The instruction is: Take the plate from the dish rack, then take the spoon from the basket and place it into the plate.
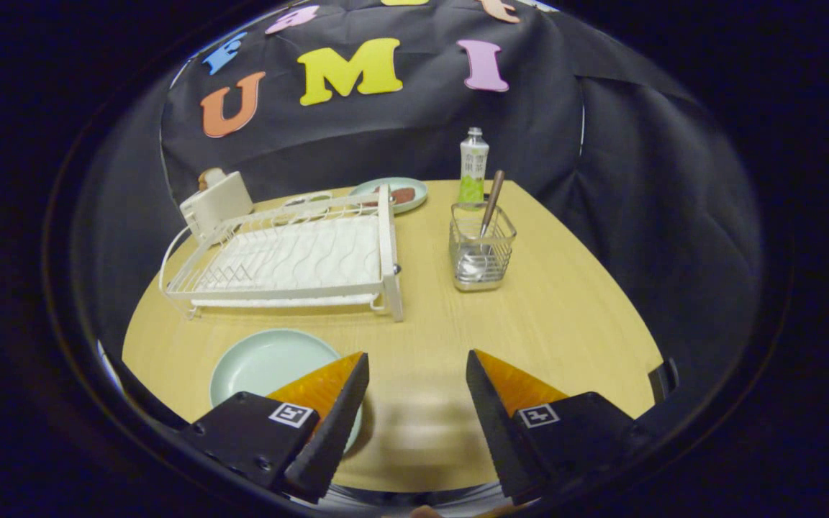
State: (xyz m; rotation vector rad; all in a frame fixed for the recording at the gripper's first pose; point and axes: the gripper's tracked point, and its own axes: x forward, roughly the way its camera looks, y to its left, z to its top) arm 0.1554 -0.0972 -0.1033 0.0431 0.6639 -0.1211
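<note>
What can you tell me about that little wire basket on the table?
The basket is a small, square, shiny metal wire holder with a solid base, standing upright on the wooden table, right of the white dish rack and in front of a bottle. A spoon leans inside, handle sticking out the top. It sits well beyond the open fingers, untouched by them.

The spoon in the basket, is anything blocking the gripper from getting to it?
Nothing visible is. The gripper hangs open over bare wooden table, and the spoon stands in the wire basket beyond the fingers. The dish rack sits off to the side, the bottle behind the basket, and the light green plate beside one finger.
</note>
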